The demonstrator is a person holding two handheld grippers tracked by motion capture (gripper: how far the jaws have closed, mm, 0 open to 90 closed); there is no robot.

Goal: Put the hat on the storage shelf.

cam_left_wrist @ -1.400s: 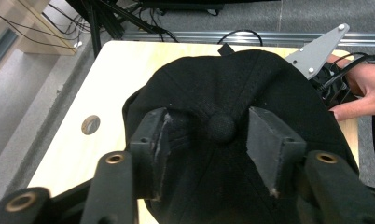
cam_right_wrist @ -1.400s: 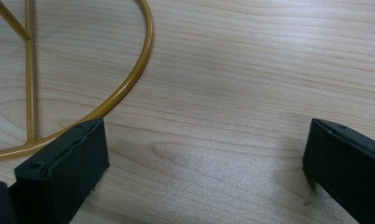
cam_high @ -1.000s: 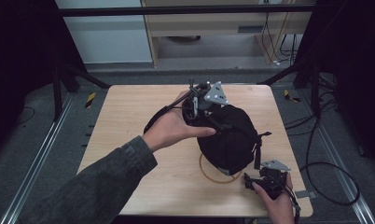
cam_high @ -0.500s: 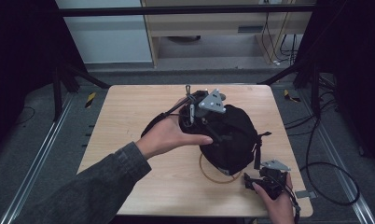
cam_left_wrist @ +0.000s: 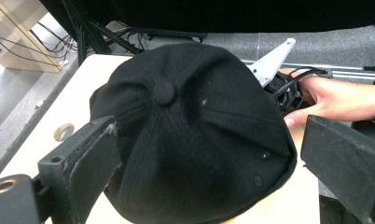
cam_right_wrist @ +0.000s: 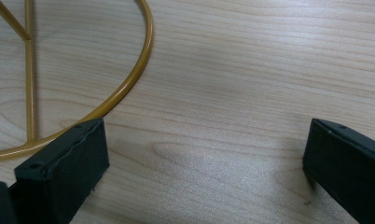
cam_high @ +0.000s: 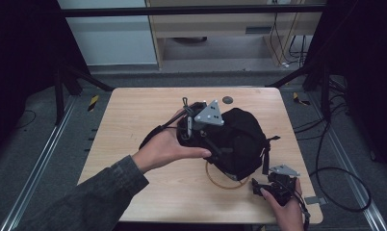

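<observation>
Pale wooden surface [cam_high: 134,115] stands on a grey floor, with dark frame rails around it; a black fabric baseball cap [cam_high: 237,139] sits right of centre, over a thin gold wire ring stand [cam_high: 225,182] whose hoop peeks out beneath it; the left tongs [cam_left_wrist: 199,154] reach over the cap's crown with jaws spread wide on either side, having just been opening, pads clear of the fabric; the right tongs [cam_right_wrist: 204,163] rest released near the front right corner, beside the hoop.
</observation>
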